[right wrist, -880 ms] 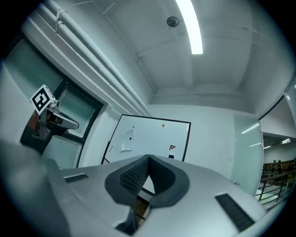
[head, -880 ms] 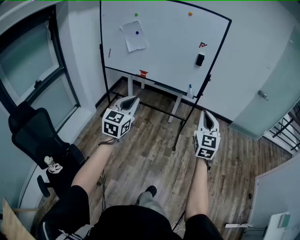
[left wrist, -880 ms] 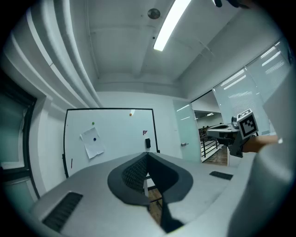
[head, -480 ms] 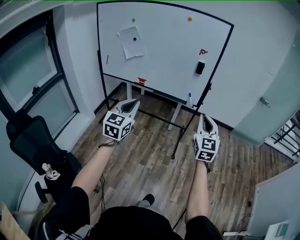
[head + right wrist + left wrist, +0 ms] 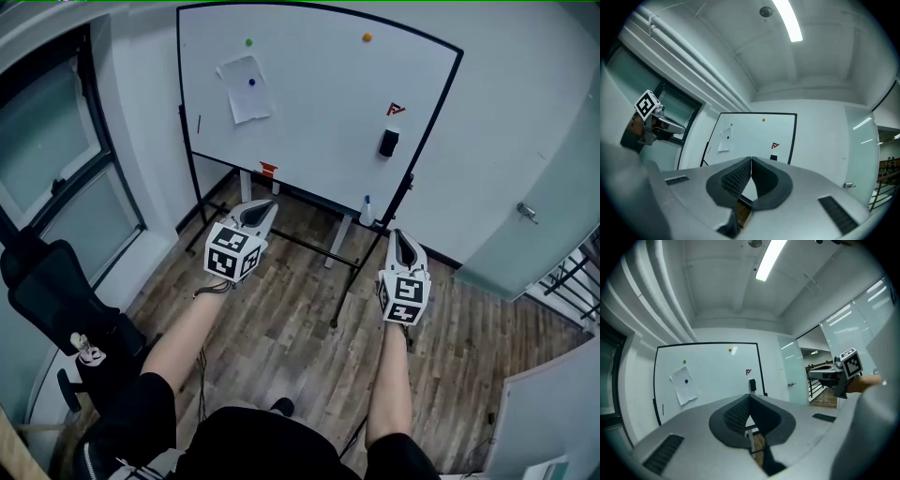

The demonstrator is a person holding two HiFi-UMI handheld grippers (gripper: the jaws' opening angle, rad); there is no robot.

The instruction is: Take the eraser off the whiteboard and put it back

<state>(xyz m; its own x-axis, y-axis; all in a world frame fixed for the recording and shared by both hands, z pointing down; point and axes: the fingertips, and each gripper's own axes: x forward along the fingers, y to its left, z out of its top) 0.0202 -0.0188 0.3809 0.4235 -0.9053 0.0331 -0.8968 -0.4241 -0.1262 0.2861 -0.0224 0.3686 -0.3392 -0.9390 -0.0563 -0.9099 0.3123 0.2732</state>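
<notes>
A black eraser point(image 5: 388, 142) sticks to the right side of the whiteboard point(image 5: 309, 103), under a small red mark; it also shows in the left gripper view point(image 5: 752, 385) and the right gripper view point(image 5: 774, 158). My left gripper point(image 5: 263, 207) is held level well short of the board, shut with nothing in it. My right gripper point(image 5: 403, 240) is also level, below the eraser and far from it, its jaws shut and empty. In each gripper view the pads meet at the tip, the left gripper point(image 5: 749, 396) and the right gripper point(image 5: 751, 160).
A sheet of paper point(image 5: 243, 88) is pinned to the board by a blue magnet; green and orange magnets sit near the top. A red item point(image 5: 268, 170) and a marker point(image 5: 366, 203) rest on the tray. The board's stand point(image 5: 349, 262) crosses the wood floor. An office chair point(image 5: 56, 300) stands left.
The whiteboard has grown larger and shifted left in the head view as I step closer. Both grippers stay shut and level, the right one a little nearer the stand.
</notes>
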